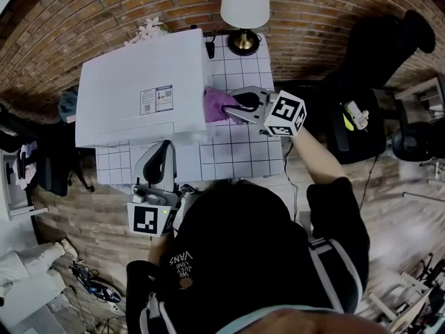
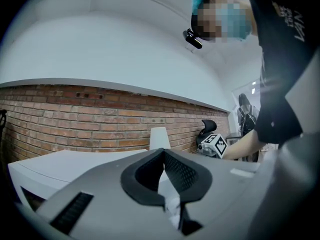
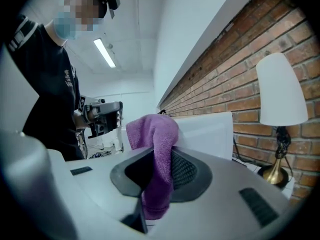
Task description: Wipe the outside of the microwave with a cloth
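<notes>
Tiled table (image 1: 236, 152): white microwave (image 1: 139, 89), crumpled purple cloth (image 3: 156, 134) in right gripper (image 1: 235, 107)

— Table (image 1: 236, 155): surface?
— White tiles, dark grid lines, set against the brick wall (image 1: 104, 12).
— Items on it?
— One white microwave (image 1: 139, 89), left; one lamp (image 1: 245, 5), brass base, back edge.

A white-shaded lamp (image 1: 245, 2) stands on the tiled table (image 1: 240, 153) against a brick wall (image 1: 327, 19), above wooden flooring (image 1: 393, 183).
</notes>
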The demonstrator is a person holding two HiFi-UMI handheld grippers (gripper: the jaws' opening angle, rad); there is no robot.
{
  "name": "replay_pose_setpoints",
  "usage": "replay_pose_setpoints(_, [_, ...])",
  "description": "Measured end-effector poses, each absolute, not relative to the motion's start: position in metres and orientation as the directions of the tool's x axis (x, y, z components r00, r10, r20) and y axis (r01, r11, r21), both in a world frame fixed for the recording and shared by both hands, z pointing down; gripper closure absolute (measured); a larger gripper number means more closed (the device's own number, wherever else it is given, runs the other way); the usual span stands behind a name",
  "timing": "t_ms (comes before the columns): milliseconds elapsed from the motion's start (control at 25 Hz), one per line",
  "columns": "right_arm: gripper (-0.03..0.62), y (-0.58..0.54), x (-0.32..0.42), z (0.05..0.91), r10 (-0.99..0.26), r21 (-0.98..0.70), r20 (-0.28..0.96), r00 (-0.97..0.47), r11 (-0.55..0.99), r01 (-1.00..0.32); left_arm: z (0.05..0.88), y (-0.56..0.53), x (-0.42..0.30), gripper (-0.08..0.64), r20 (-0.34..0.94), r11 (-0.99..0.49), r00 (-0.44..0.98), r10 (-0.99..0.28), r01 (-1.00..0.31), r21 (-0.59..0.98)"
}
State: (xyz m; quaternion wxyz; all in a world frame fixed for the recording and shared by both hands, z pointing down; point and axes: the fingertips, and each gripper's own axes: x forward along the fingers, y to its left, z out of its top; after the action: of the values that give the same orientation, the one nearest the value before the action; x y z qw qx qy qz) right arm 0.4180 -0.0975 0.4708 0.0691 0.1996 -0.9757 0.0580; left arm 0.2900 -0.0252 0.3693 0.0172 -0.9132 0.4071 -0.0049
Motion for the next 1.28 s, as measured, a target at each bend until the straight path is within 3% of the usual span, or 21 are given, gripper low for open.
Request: replay_pose_setpoints(1280, [0.531, -0.304, 0.467, 0.496, -0.641, -0.126, 0.301, -0.706, 0.707, -0.696, 0.371, -0.042, 0.249, 0.551, 0.046, -0.529, 0.527, -0.848, -0.847, -0.044])
